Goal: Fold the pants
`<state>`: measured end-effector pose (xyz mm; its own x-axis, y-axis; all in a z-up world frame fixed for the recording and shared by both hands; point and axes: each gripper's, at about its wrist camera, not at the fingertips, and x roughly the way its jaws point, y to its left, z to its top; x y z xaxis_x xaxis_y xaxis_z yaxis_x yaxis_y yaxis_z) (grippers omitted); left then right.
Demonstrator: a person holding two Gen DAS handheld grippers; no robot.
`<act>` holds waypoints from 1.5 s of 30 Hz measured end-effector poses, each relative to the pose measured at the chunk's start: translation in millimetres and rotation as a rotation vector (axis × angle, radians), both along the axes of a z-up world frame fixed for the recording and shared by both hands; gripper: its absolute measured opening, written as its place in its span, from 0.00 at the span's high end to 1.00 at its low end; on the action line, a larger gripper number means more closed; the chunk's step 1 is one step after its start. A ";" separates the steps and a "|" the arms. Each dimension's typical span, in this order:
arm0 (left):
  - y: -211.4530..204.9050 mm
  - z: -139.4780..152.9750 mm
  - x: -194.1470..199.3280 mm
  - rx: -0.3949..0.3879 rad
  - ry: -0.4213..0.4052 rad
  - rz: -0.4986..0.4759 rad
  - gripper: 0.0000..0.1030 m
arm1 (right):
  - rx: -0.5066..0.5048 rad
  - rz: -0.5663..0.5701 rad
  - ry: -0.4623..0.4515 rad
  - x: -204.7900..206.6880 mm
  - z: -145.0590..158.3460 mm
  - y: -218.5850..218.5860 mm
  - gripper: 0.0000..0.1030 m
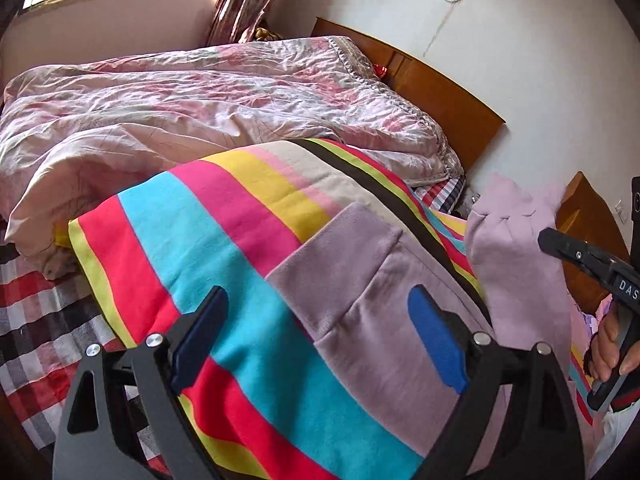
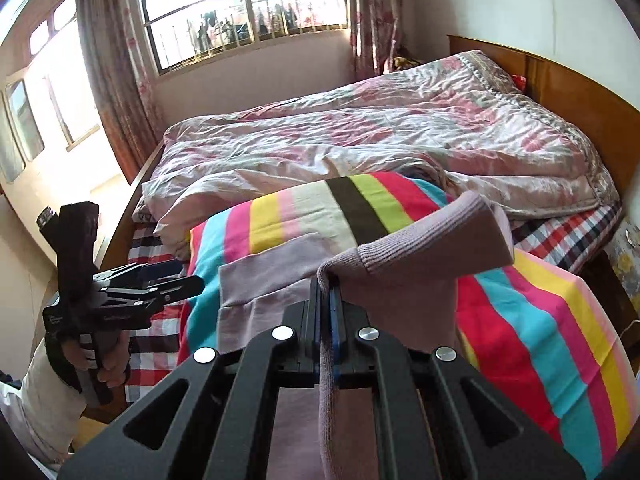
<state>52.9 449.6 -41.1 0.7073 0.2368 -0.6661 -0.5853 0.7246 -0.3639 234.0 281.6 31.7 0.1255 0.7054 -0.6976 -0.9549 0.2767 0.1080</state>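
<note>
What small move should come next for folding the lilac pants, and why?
Probably the right gripper should carry its lifted cuff across and lay it on the flat waistband. It is shut on the pants, one end hangs raised, and the rest lies spread on the striped blanket. The left gripper is open, holding nothing.

Your pants (image 2: 400, 264) are pale lilac, lying on a blanket (image 1: 192, 240) striped in cyan, red, hot pink, yellow, beige, black and lime. Behind it the quilt (image 1: 180, 96) is pink floral, the bedsheet (image 1: 36, 320) red, white and black plaid, the headboard (image 1: 448, 104) orange-brown wood.
</note>
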 end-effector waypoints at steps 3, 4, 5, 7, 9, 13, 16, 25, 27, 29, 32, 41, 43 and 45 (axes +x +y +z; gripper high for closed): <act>10.1 -6.7 -29.6 -0.011 0.026 0.048 0.11 | -0.102 0.109 0.009 -51.3 -42.1 35.6 0.91; 12.7 -9.5 -37.2 -0.019 0.031 0.058 0.11 | -0.146 0.132 0.009 -62.1 -59.1 43.3 0.89; 14.4 -12.6 -44.6 -0.028 0.034 0.066 0.11 | -0.177 0.153 0.016 -68.0 -72.6 47.5 0.89; 14.4 -16.4 -51.7 -0.046 0.030 0.065 0.11 | -0.167 0.153 0.068 -65.7 -81.3 41.7 0.82; 11.4 -16.2 -53.4 -0.056 0.018 0.042 0.12 | -0.096 0.104 0.115 -52.3 -69.1 19.9 0.72; -5.5 -12.9 -28.0 -0.089 -0.032 -0.065 0.12 | 0.001 0.038 0.075 -40.7 -40.3 -44.0 0.57; -21.0 -11.9 3.4 -0.120 -0.051 -0.170 0.17 | -0.030 0.022 0.037 -49.8 -43.9 -85.7 0.57; -28.5 -38.5 69.8 -0.172 0.038 -0.235 0.43 | -0.129 -0.064 -0.028 -90.0 -80.1 -164.6 0.58; -26.4 -44.2 73.5 -0.181 0.045 -0.225 0.44 | -0.147 -0.065 -0.040 -96.9 -85.5 -166.8 0.58; -24.6 -46.0 72.9 -0.180 0.045 -0.215 0.44 | -0.203 -0.074 -0.082 -102.7 -94.0 -163.9 0.58; -23.2 -46.8 69.1 -0.189 0.038 -0.198 0.44 | -0.273 -0.069 -0.164 -115.4 -106.4 -160.7 0.63; -27.1 -47.0 67.9 -0.163 0.058 -0.179 0.84 | -0.341 -0.081 -0.379 -141.5 -116.9 -158.7 0.96; -25.8 -42.9 62.9 -0.165 0.032 -0.178 0.89 | -0.315 -0.094 -0.377 -139.8 -111.6 -160.7 0.97; -26.3 -33.1 60.8 -0.153 0.004 -0.188 0.92 | -0.294 -0.111 -0.358 -135.0 -105.1 -163.6 0.97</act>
<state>113.6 423.3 -74.2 0.7265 -0.0025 -0.6872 -0.4472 0.7576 -0.4755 99.0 117.9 -73.4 0.4580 0.4530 -0.7649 -0.8805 0.3491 -0.3205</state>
